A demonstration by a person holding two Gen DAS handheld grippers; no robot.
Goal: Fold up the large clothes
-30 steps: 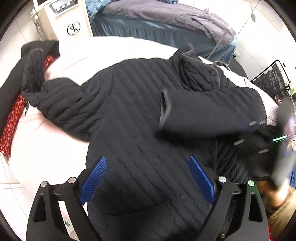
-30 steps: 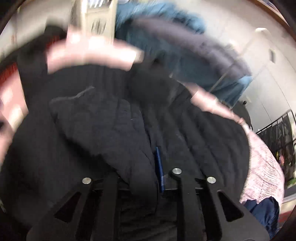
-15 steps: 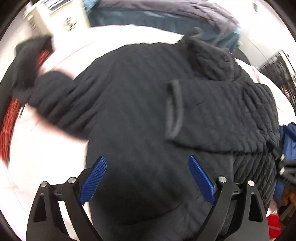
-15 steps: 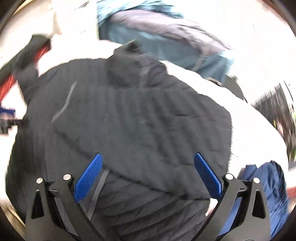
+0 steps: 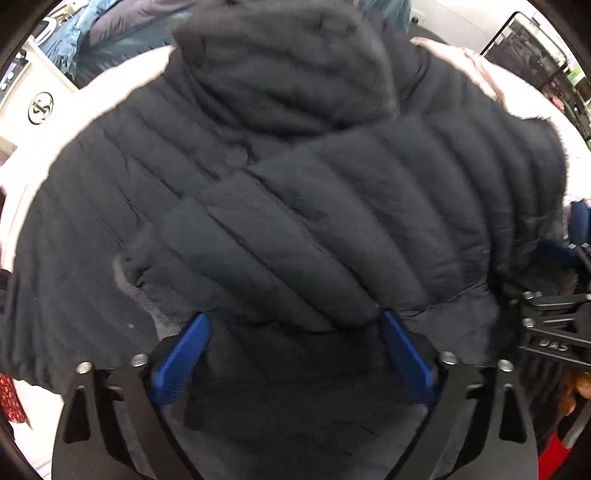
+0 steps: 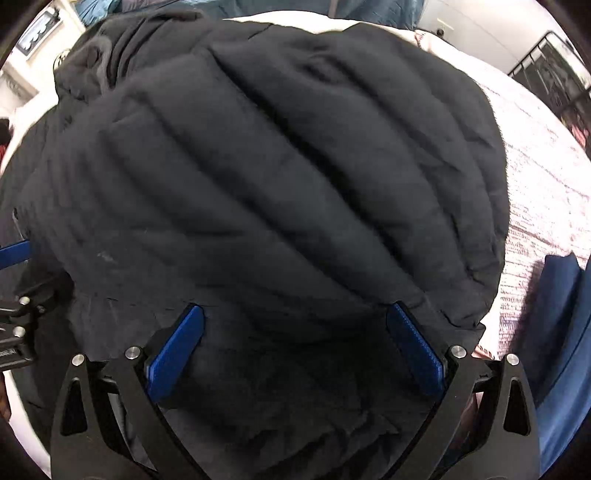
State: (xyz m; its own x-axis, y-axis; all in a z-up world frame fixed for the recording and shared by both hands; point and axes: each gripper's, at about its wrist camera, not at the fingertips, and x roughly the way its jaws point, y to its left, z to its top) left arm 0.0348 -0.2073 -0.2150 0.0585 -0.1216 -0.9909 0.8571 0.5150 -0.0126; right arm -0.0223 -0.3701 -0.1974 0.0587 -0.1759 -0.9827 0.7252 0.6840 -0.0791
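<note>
Left gripper [image 5: 291, 332]: jaws spread wide, just opening further, pinching nothing, low over jacket | Right gripper [image 6: 295, 328]: jaws spread, just opened, empty, near jacket's hem edge | Jacket [image 5: 332, 177]: black, quilted, sleeve folded across body, lying on pale pink table cover [image 6: 535, 177], bare at right | Far: blue bedding [image 5: 92, 33].

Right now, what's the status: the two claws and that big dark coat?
Left gripper open, just widened, nothing pinched. Right gripper open, empty. Black quilted puffer jacket on pink bedspread, one sleeve folded across. Nothing obstructing.
</note>
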